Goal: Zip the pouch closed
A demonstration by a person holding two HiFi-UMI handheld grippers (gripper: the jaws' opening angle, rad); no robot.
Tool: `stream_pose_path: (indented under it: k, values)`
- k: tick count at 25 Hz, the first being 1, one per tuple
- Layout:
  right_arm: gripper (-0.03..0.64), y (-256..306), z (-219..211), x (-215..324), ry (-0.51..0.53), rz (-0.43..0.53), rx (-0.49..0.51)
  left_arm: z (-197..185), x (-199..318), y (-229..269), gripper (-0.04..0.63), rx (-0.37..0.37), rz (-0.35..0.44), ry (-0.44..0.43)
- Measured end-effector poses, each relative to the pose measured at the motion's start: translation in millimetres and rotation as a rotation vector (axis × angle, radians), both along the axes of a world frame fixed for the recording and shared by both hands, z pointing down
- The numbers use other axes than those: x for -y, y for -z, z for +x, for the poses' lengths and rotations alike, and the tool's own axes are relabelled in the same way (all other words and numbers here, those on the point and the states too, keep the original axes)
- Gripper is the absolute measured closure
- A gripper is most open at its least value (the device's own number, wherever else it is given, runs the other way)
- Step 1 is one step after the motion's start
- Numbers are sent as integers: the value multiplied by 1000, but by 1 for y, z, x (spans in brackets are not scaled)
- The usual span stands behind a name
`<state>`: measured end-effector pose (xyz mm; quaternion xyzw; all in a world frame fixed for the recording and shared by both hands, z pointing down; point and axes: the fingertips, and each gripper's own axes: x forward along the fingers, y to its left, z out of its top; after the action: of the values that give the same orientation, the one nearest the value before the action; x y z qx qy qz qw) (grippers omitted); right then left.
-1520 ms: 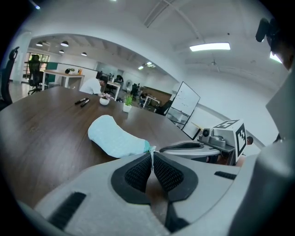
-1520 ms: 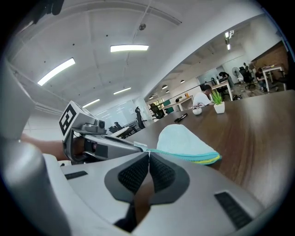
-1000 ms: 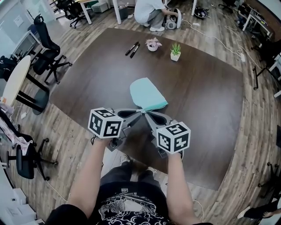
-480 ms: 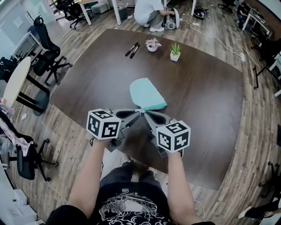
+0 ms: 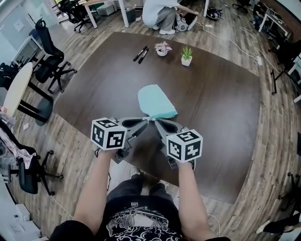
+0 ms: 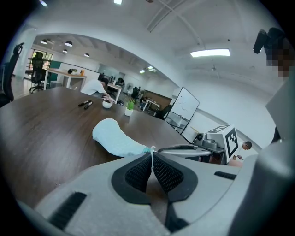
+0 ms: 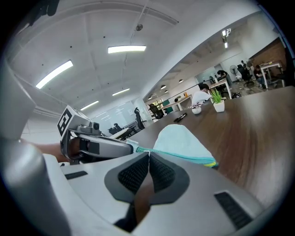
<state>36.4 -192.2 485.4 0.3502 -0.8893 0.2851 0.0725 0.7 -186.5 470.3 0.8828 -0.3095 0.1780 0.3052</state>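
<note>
A light teal pouch [image 5: 155, 101] lies flat on the dark wooden table [image 5: 225, 103], its zip edge towards me. Both grippers meet at its near corner. My left gripper [image 5: 146, 120] is shut on a thin white tab at the zip's end [image 6: 152, 151], which shows between its pads. My right gripper [image 5: 155, 121] is shut, tips against the teal zip line [image 7: 179, 156] right beside the left gripper's tips [image 7: 131, 147]; the slider itself is hidden. In the left gripper view the pouch [image 6: 113, 137] stretches away past my left gripper [image 6: 152, 156]. My right gripper [image 7: 148, 155] shows no gap.
Two black markers [image 5: 141, 53], a small pot with pink flowers [image 5: 162, 48] and a small green plant [image 5: 186, 55] stand at the table's far side. A person crouches on the floor beyond [image 5: 162, 14]. Office chairs [image 5: 49, 52] stand at the left. The table's near edge lies just under my hands.
</note>
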Motion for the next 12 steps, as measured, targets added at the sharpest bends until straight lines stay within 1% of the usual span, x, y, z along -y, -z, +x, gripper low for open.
stream_pose_path:
  k: [7, 12]
  values:
    - [614, -4, 5, 4, -22, -1, -18, -7, 2, 1, 575, -34, -8, 27]
    - [614, -8, 8, 5, -51, -13, -31, -10, 3, 2, 575, -24, -1, 39]
